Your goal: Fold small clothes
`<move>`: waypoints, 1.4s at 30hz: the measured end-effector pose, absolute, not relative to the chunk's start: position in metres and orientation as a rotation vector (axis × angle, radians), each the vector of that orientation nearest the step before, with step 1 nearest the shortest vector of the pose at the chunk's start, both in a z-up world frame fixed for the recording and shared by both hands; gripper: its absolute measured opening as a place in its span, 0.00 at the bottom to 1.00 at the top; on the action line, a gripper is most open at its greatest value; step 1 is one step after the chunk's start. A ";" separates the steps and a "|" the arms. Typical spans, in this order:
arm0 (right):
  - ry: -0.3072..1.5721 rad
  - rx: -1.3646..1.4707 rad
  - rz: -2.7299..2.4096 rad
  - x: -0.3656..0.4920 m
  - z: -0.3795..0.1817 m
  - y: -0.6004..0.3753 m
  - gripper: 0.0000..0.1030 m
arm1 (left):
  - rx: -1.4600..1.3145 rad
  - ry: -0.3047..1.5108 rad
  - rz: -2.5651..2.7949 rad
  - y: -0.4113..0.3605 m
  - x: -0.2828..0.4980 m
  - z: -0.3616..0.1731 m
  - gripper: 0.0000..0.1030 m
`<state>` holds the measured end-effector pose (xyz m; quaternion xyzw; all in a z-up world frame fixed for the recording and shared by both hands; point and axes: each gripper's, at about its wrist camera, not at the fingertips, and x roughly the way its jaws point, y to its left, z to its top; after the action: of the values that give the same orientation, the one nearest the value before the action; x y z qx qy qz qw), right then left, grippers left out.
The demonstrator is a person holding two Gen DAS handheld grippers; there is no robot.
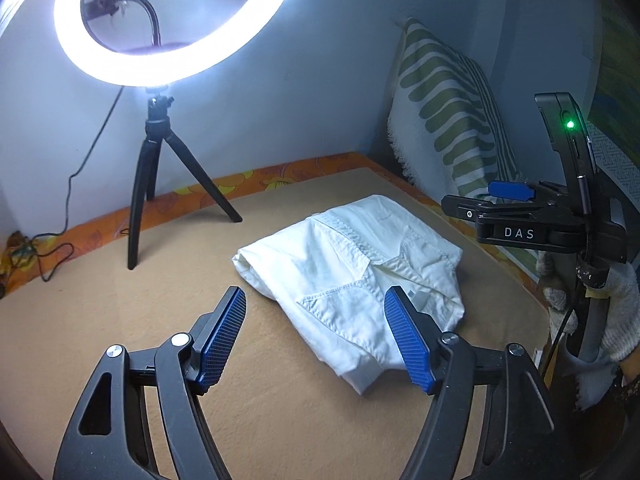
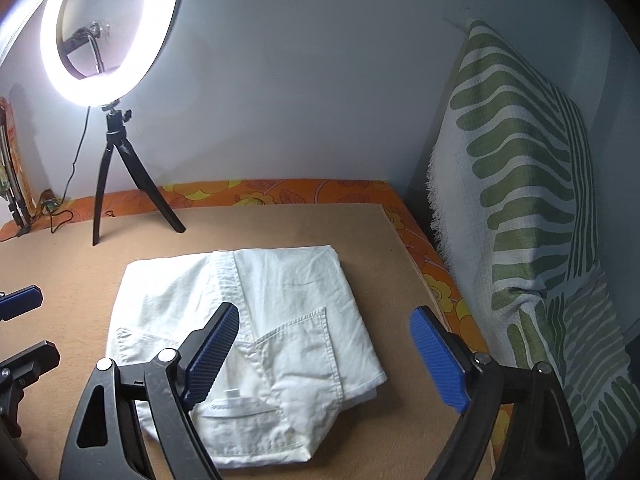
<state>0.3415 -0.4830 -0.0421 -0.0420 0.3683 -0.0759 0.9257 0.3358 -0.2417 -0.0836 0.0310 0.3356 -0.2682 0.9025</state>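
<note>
White folded shorts (image 1: pixel 356 272) lie on the tan mat (image 1: pixel 120 320), pockets up; they also show in the right wrist view (image 2: pixel 280 308). My left gripper (image 1: pixel 316 304) is open and empty, held above the near left edge of the shorts. My right gripper (image 2: pixel 324 324) is open and empty, above the near right part of the shorts. The right gripper also shows at the right edge of the left wrist view (image 1: pixel 480 200), held by a gloved hand (image 1: pixel 616 312). The left gripper's fingertips (image 2: pixel 24 300) show at the left edge of the right wrist view.
A lit ring light on a black tripod (image 1: pixel 156 184) stands at the back left of the mat, its cable trailing left. A green-and-white patterned cloth (image 2: pixel 528 184) hangs at the right. An orange floral border (image 2: pixel 280 192) runs along the mat's far and right edges.
</note>
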 end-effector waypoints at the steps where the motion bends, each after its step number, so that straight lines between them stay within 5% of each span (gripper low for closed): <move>1: 0.746 -0.079 -0.157 0.336 -0.039 -0.480 0.87 | 0.067 0.686 -0.553 -0.239 0.330 -0.080 0.70; 26: 0.567 0.005 -0.249 0.184 -0.030 -0.385 1.00 | 0.137 0.577 -0.517 -0.149 0.199 -0.049 0.80; 33: 0.550 0.054 -0.233 0.172 -0.036 -0.376 1.00 | 0.137 0.570 -0.464 -0.125 0.180 -0.056 1.00; 42: 0.519 0.078 -0.228 0.175 -0.039 -0.373 1.00 | 0.077 0.566 -0.468 -0.114 0.176 -0.055 1.00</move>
<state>0.1751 -0.3730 -0.0392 0.0387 0.2560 -0.1126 0.9593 0.1758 -0.1142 -0.0549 0.0376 0.2768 -0.2287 0.9326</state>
